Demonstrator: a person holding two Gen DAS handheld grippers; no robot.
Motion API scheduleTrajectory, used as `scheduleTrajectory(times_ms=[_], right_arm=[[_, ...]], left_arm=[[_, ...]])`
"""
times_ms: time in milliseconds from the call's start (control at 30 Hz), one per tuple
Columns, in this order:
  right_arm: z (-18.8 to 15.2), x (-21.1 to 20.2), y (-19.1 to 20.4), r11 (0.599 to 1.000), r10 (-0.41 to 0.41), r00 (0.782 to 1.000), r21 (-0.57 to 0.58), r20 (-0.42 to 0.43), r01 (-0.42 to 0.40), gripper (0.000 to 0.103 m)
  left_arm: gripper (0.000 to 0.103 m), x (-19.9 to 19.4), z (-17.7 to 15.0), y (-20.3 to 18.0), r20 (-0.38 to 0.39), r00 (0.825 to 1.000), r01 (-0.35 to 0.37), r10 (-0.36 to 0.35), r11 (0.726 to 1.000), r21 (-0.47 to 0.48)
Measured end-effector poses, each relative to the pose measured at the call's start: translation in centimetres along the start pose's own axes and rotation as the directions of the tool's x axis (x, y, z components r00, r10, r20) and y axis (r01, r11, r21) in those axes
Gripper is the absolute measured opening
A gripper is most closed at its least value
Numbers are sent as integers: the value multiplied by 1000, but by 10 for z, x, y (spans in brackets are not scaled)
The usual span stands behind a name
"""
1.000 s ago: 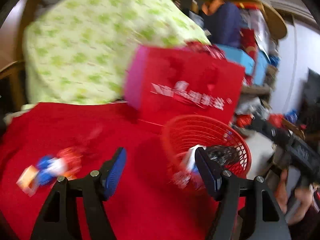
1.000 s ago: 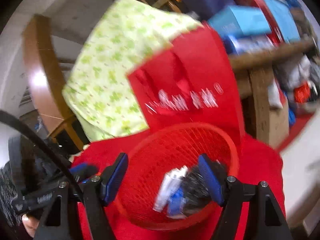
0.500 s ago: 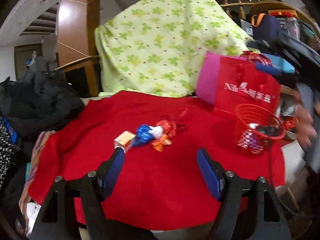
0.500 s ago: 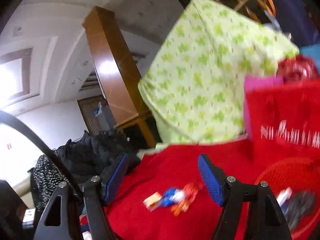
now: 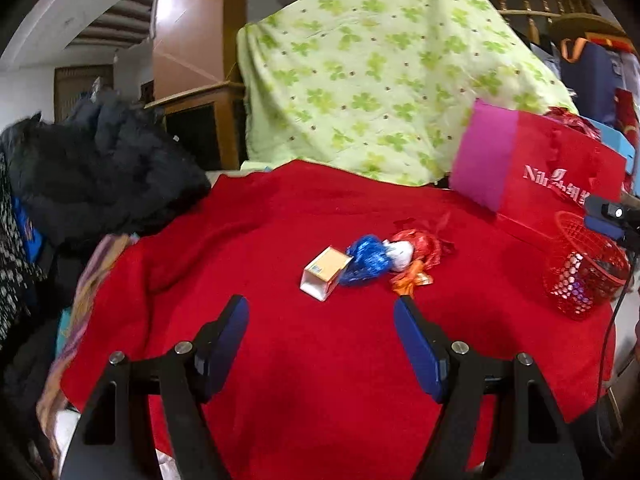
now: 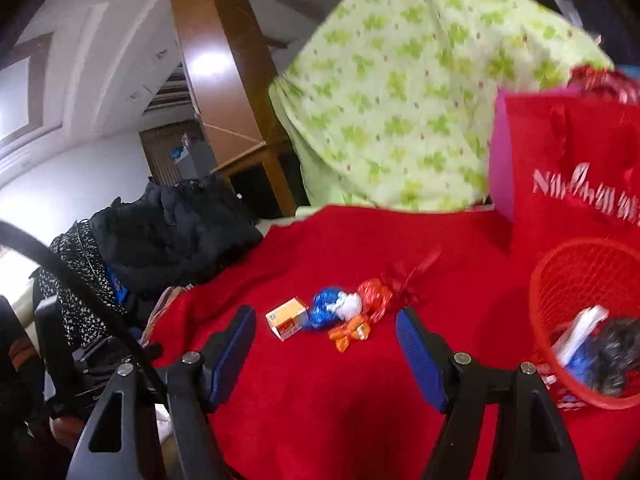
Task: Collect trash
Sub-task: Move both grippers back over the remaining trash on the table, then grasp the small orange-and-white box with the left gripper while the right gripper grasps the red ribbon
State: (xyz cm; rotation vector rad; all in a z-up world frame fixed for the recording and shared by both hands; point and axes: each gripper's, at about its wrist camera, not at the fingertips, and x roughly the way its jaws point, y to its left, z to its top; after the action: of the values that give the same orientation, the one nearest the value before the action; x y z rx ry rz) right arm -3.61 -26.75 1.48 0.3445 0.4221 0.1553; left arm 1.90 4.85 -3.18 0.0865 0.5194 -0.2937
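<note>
A cluster of trash lies mid-table on the red cloth (image 5: pixel 280 360): a small orange-and-white box (image 5: pixel 325 267), a blue foil wrapper (image 5: pixel 366 259), a white wad (image 5: pixel 401 253), a red foil wrapper (image 5: pixel 424 244) and an orange wrapper (image 5: pixel 410 280). The same box (image 6: pixel 289 317) and wrappers (image 6: pixel 348 308) show in the right wrist view. A red mesh basket (image 5: pixel 586 266) holding trash stands at the right; it also shows in the right wrist view (image 6: pixel 560 276). My left gripper (image 5: pixel 320 332) is open and empty, short of the cluster. My right gripper (image 6: pixel 326 340) is open and empty, just short of it.
A red and pink gift bag (image 5: pixel 532 168) stands behind the basket. A green clover-print cloth (image 5: pixel 380 80) drapes over something at the back. Dark clothing (image 5: pixel 92 172) is piled at the table's left edge. The other gripper's tip (image 5: pixel 608 216) shows above the basket.
Both grippers have pulled back from the basket and swung left. The wrapper cluster now sits ahead of both. Both stay open and empty.
</note>
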Motion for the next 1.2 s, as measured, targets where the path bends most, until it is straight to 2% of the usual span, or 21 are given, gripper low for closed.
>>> scheduleTrajectory(times_ms=[167, 300, 433, 600, 733, 900, 1100, 1200], right_arm=[[-11, 61, -15, 998, -15, 995, 54, -100, 21, 75], [-16, 110, -37, 983, 20, 989, 182, -149, 7, 75], [-13, 143, -57, 979, -22, 985, 196, -169, 55, 75], [-3, 176, -81, 979, -70, 973, 174, -218, 109, 74], [9, 214, -103, 977, -100, 964, 161, -245, 142, 44], [23, 263, -125, 973, -128, 957, 152, -260, 172, 44], [20, 311, -147, 976, -65, 943, 177, -327, 128, 44], [14, 327, -151, 978, -28, 933, 184, -360, 100, 44]], left_arm=[[76, 38, -2, 18, -47, 999, 23, -26, 998, -63], [76, 60, -9, 30, -100, 994, 27, -38, 993, -114], [76, 90, -4, 36, -139, 990, 11, -28, 992, -125], [76, 137, 11, 40, -150, 988, -1, -17, 993, -118], [76, 174, 19, 37, -160, 987, 0, -17, 994, -106], [76, 201, 29, 24, -137, 988, 63, -74, 994, -87], [78, 244, 28, 6, -174, 976, 127, -129, 992, -26], [78, 261, 24, 2, -198, 971, 137, -135, 991, -2]])
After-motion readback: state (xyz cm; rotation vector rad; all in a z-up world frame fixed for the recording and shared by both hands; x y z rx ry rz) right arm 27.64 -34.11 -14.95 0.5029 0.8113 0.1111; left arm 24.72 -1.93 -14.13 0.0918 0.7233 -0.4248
